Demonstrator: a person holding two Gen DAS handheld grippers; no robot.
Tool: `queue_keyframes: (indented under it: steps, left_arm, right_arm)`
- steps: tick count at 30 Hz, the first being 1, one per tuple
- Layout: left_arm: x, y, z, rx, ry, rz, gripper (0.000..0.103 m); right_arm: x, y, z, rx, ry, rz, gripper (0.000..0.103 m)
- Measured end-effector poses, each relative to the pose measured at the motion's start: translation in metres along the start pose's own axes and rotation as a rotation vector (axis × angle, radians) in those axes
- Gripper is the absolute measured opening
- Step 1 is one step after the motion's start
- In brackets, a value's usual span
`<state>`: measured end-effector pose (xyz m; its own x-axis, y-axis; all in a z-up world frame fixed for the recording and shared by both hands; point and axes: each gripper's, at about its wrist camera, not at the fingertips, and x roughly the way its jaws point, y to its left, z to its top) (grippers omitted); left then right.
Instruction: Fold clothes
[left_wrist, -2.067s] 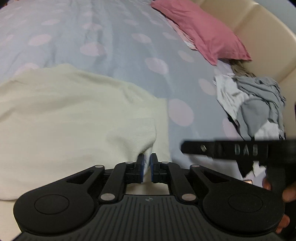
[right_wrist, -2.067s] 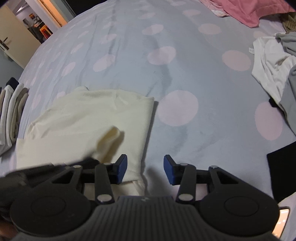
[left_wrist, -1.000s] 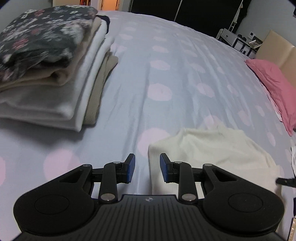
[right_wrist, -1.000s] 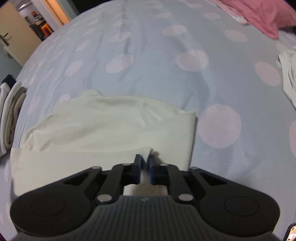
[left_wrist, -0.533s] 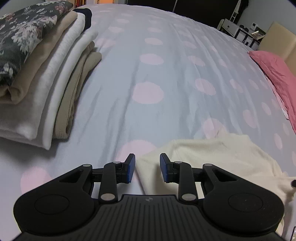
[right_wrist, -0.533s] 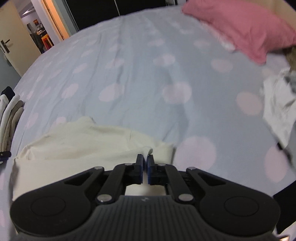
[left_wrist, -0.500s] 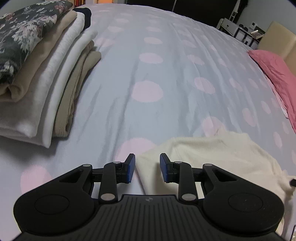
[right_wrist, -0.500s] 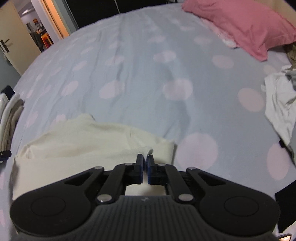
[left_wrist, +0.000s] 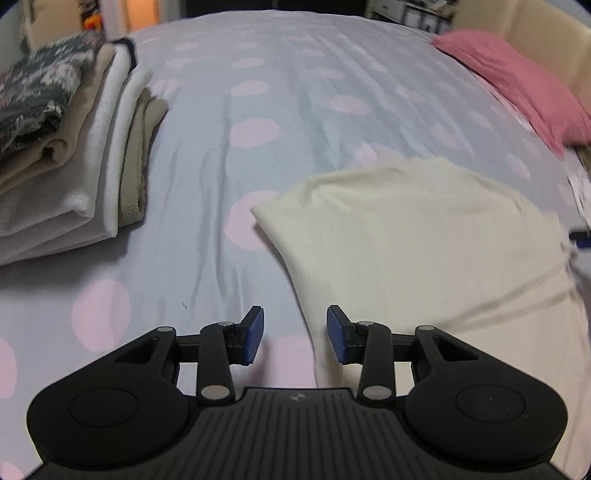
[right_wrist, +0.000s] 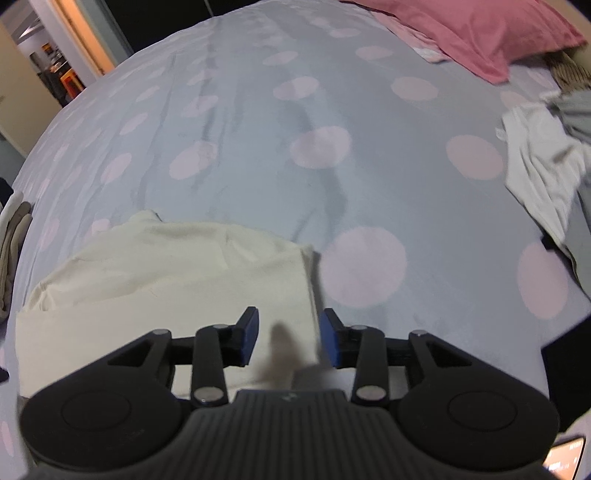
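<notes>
Dotted bedspread (left_wrist: 295, 92), soft folded cream garment (left_wrist: 424, 240)

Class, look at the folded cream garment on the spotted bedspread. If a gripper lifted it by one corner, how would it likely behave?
The cream garment would probably droop and unfold, since its soft, rumpled layers lie loose. It looks light, being thin knit cloth. Pushed, it would likely bunch and wrinkle on the bedspread rather than slide whole.

The bedsheet (left_wrist: 295, 110) is smooth, matt cotton-like cloth, lightly creased. The cream garment (left_wrist: 424, 236) is soft matt knit with a faintly fuzzy face. The folded stack (left_wrist: 74, 155) looks thick and fleecy. The pillow (right_wrist: 480, 29) is matt woven cloth. Both grippers are matt black plastic with ribbed bodies, dull metal pins and smooth blue pads (left_wrist: 255, 334).
</notes>
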<state>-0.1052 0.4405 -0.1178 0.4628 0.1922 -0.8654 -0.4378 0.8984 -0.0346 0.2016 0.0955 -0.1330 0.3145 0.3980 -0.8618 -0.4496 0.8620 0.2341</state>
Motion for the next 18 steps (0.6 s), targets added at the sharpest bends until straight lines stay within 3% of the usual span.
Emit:
queue_keyframes:
  steps: [2, 8, 12, 14, 16, 18]
  left_arm:
    - [-0.002, -0.009, -0.011, 0.054, 0.002, 0.005, 0.036]
    - [0.007, -0.042, -0.029, 0.209, -0.016, 0.098, 0.036]
    - [0.016, -0.056, -0.031, 0.277, -0.036, 0.136, 0.035]
    - [0.021, -0.056, -0.029, 0.275, -0.049, 0.161, 0.028]
    - [0.023, -0.052, -0.027, 0.244, -0.041, 0.133, 0.01]
    - [0.021, -0.05, -0.027, 0.23, -0.045, 0.124, 0.008]
  right_arm:
    - [-0.002, -0.009, -0.005, 0.023, 0.007, -0.004, 0.054]
    - [0.005, -0.029, -0.016, 0.132, 0.055, 0.066, 0.046]
    - [0.008, -0.024, -0.018, 0.121, 0.058, 0.09, 0.046]
    - [0.009, -0.023, -0.018, 0.119, 0.055, 0.099, 0.046]
    - [0.011, -0.025, -0.017, 0.127, 0.053, 0.111, 0.046]
    - [0.013, -0.027, -0.016, 0.149, 0.051, 0.122, 0.039]
